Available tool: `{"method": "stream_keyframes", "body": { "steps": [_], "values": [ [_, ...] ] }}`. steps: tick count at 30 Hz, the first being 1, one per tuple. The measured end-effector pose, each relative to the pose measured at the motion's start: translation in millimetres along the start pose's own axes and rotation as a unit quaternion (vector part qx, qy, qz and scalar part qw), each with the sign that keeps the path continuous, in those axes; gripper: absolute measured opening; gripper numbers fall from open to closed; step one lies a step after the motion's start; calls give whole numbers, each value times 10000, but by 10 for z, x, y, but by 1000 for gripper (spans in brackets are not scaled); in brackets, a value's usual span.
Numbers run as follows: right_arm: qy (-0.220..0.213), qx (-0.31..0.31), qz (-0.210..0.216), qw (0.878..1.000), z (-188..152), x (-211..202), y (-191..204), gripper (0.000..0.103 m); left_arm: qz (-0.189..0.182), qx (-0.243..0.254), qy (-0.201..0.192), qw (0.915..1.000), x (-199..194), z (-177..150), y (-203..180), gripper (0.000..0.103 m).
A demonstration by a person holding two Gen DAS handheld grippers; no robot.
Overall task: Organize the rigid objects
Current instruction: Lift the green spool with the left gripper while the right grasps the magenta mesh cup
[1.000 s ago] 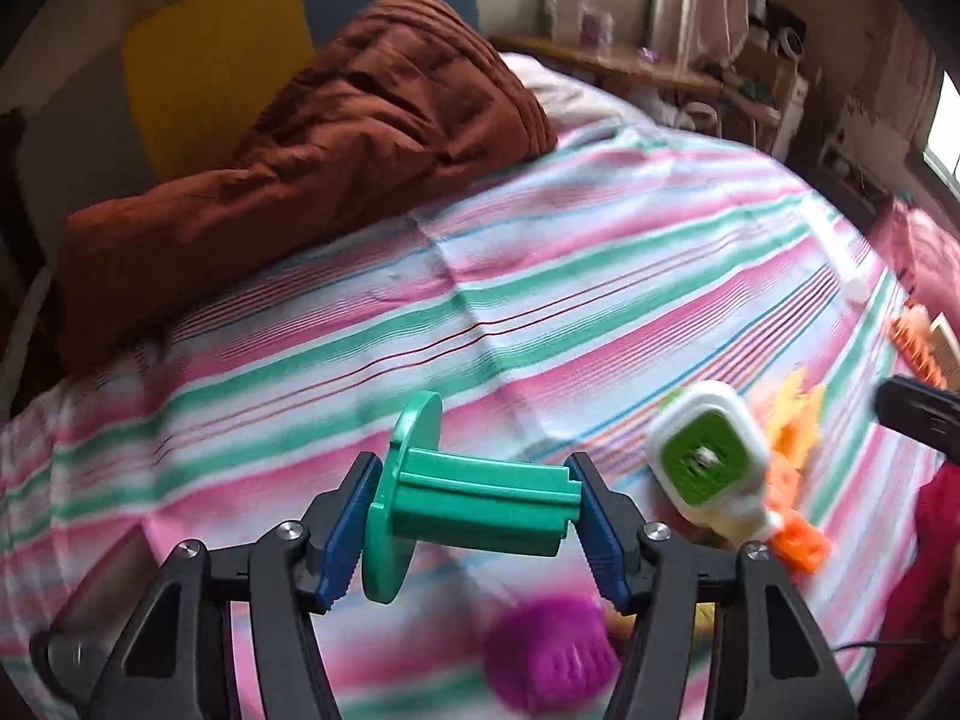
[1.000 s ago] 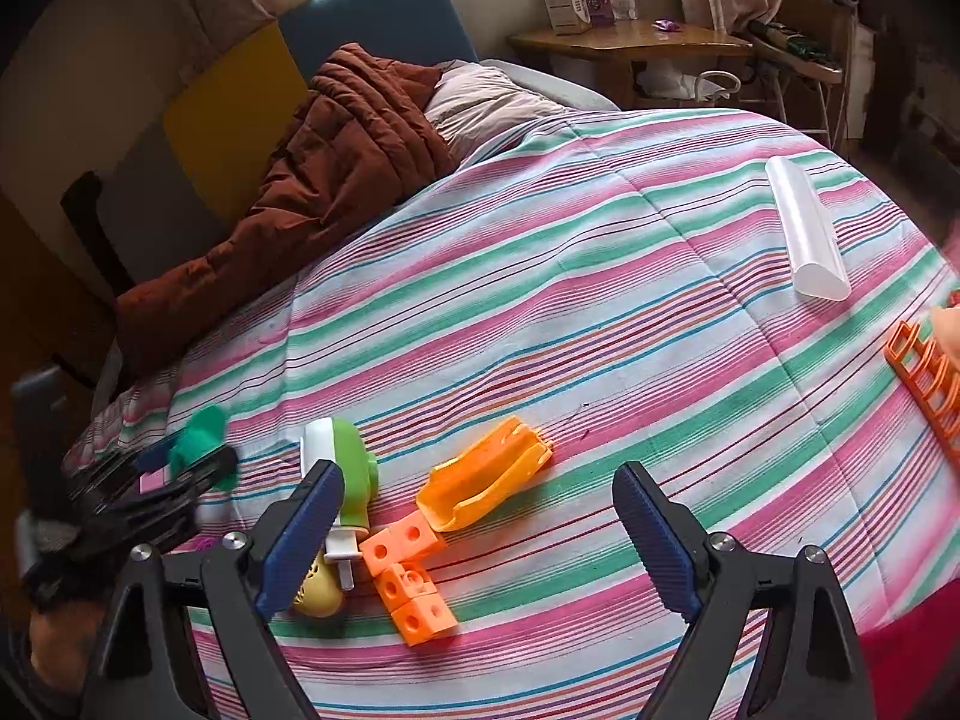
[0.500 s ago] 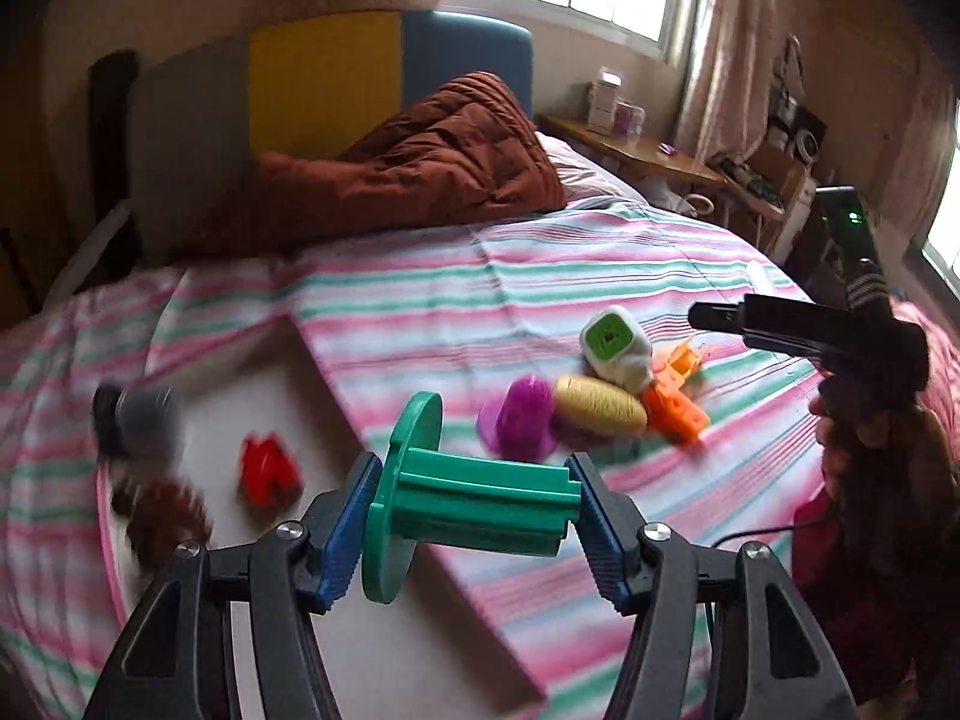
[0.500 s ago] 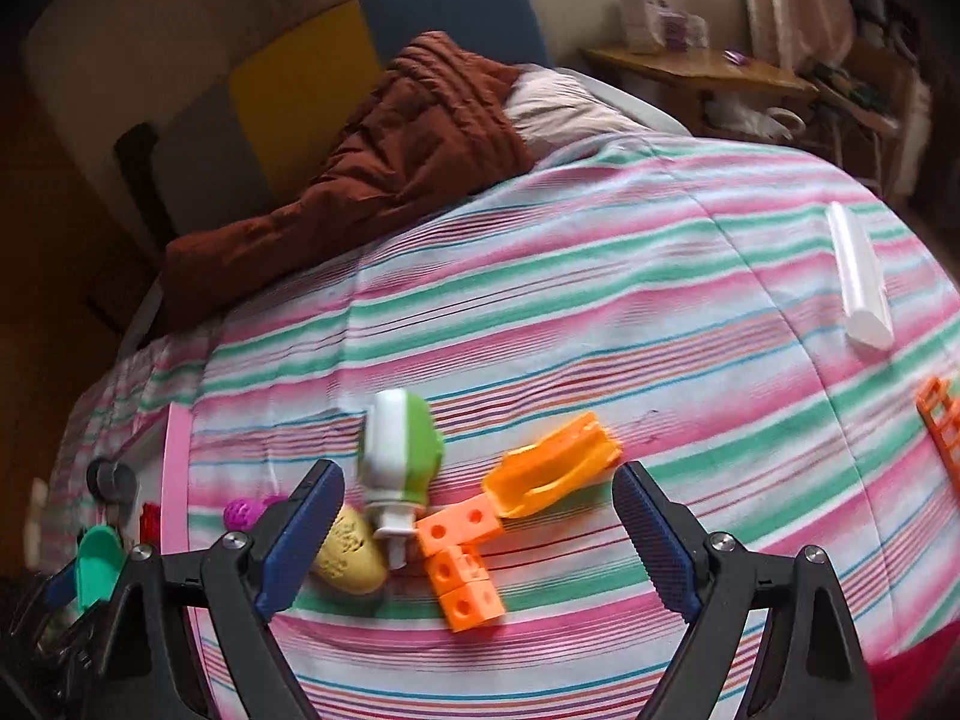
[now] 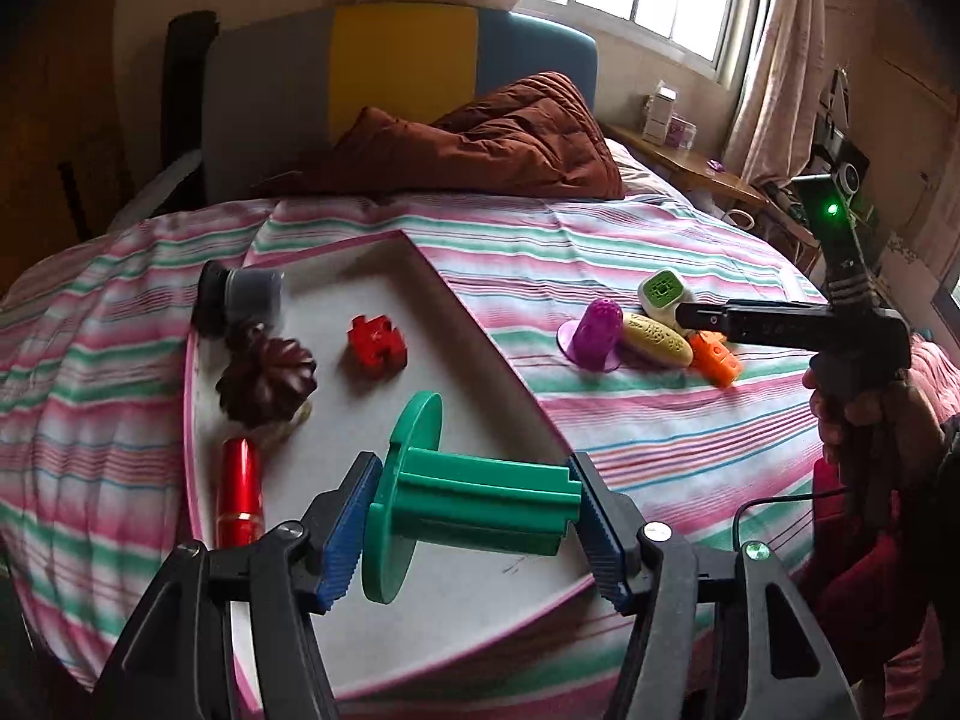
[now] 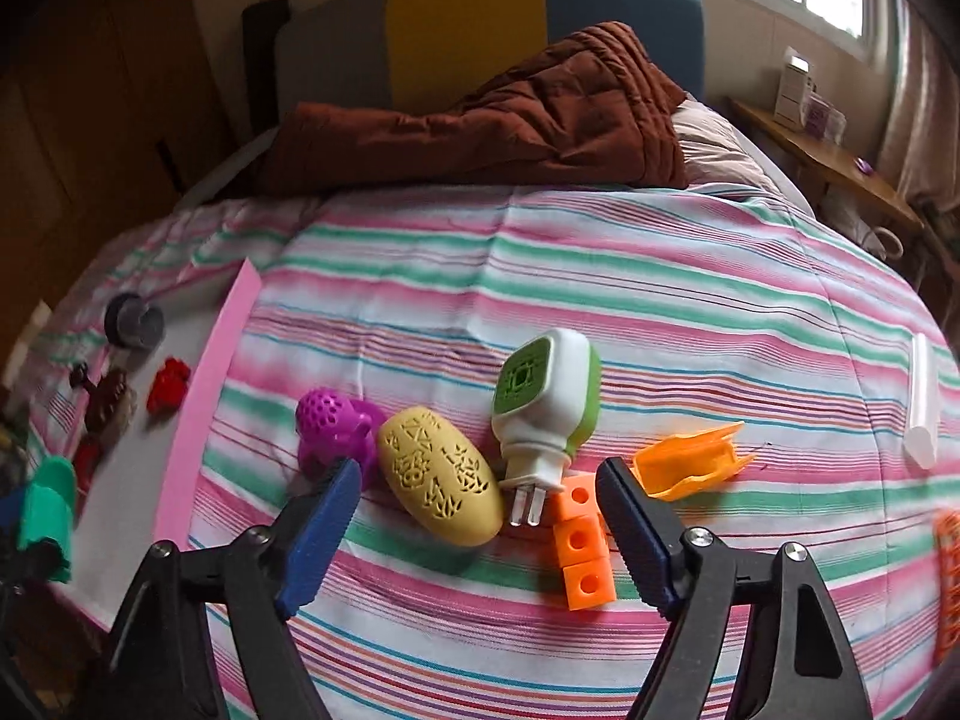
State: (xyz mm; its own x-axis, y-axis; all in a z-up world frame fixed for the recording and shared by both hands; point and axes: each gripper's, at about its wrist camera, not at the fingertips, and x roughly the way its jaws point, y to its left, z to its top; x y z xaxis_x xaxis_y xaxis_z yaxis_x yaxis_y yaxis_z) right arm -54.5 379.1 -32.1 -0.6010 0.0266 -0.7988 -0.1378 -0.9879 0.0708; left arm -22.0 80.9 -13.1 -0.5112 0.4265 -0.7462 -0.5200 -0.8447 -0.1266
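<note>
The green spool point(image 5: 474, 495) is clamped end to end between the fingers of the left gripper point(image 5: 474, 510), flange to the left, and hangs above the near part of the tray point(image 5: 480, 354), not yet set down. The tray, white with a pink rim, lies on the bed point(image 5: 630, 252) at the left and holds a red cylinder point(image 5: 240, 492), a dark fluted piece point(image 5: 267, 381), a red block point(image 5: 377, 348) and a grey cap point(image 5: 252, 294). The right gripper point(image 6: 480, 531) has its fingers apart and holds nothing; it hovers low over the loose group on the striped cover, right of the tray: a purple piece point(image 6: 333, 426), a yellow oval point(image 6: 441, 492), a white-green plug point(image 6: 543, 408), orange cubes point(image 6: 582, 546) and an orange scoop point(image 6: 690, 459). A white tube point(image 6: 924, 402) lies far right. Risks, as judged: the spool is round and may roll toward the near rim after release if laid on its side; the tray sits on soft bedding and may tip under a hard placement; a low release may knock the red cylinder just left of it. On the right, the oval touches the plug and the purple piece, so closing on it may push or catch a neighbour.
</note>
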Motion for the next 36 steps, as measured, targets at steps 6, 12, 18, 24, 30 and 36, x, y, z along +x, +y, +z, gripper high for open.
{"method": "stream_keyframes", "body": {
  "steps": [6, 12, 18, 24, 30, 36],
  "values": [
    [45, -55, -152, 9999, -19, 19, -3, 81, 143, -84, 0, 9999, -39, -74, 39, 63],
    [50, -150, -314, 9994, -15, 29, 27, 81, 197, -233, -46, 9995, -118, -131, 114, 63],
    [-47, -99, -191, 9998, -11, -10, 60, 81, 206, -334, -8, 9992, -145, -185, 185, 63],
    [-163, -202, 118, 9996, 72, 27, 359, 81, 153, -400, 4, 9991, -168, -232, 236, 63],
    [-145, -534, -4, 9985, 205, 241, 720, 81, 131, -515, -2, 9986, -209, -271, 317, 63],
    [291, -847, -151, 9959, 237, 603, 948, 35, 118, -646, -4, 9978, -237, -304, 406, 63]
  ]
}}
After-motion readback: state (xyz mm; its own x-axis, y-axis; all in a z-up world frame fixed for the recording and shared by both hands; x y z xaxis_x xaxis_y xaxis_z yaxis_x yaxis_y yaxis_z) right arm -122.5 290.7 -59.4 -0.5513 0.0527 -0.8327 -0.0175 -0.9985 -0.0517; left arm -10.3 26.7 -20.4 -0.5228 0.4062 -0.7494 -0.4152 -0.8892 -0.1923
